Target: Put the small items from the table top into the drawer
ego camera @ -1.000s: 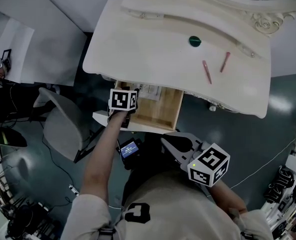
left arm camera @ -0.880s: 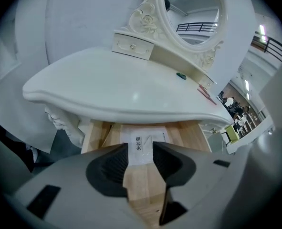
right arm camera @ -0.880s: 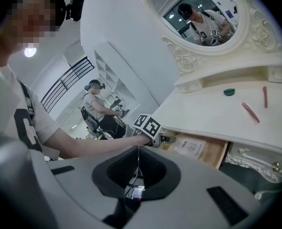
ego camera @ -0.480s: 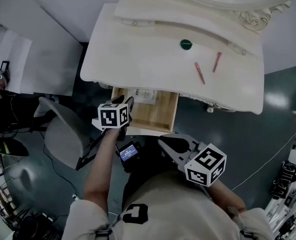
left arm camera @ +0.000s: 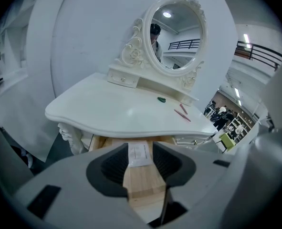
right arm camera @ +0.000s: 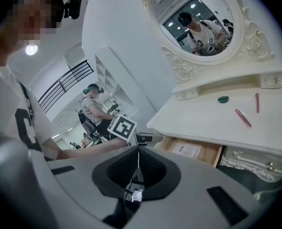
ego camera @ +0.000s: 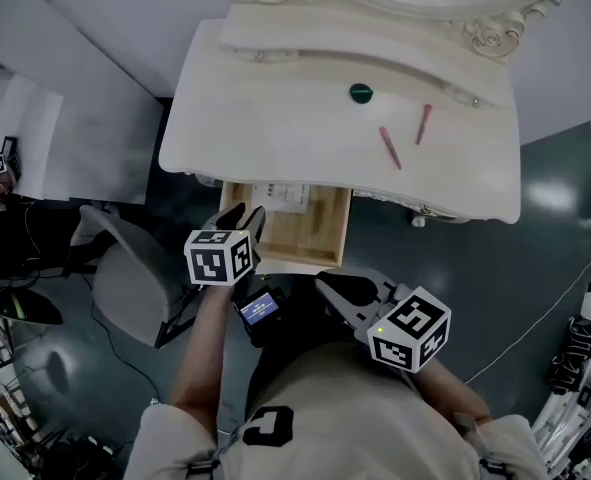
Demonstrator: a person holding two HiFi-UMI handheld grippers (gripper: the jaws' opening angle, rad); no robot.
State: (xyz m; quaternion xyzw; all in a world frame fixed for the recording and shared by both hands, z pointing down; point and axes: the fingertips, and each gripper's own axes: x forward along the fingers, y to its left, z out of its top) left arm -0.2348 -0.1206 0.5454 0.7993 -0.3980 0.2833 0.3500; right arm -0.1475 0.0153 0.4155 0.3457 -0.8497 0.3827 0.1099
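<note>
**Drawer open, both grippers empty, first pick not yet made**

Head view: the left gripper (ego camera: 243, 216) hangs at the near end of the drawer (ego camera: 327, 230), its jaws spread with nothing in them. The right gripper (ego camera: 327, 286) sits off to its right, clenched on nothing. The green item (ego camera: 361, 93) and two pink sticks (ego camera: 389, 147) lie on the table top (ego camera: 275, 108), well beyond both sets of tips.

Left gripper view: between the parted jaws shows the drawer's wooden floor, which holds only a white sheet (left arm camera: 140, 154). The small items lie ahead and to the right.

Right gripper view: the jaws meet along a seam, and the drawer lies ahead to their right.

Likely step: reaching for a first item. That calls for clearing the table edge and closing on an item lying flat.
</note>
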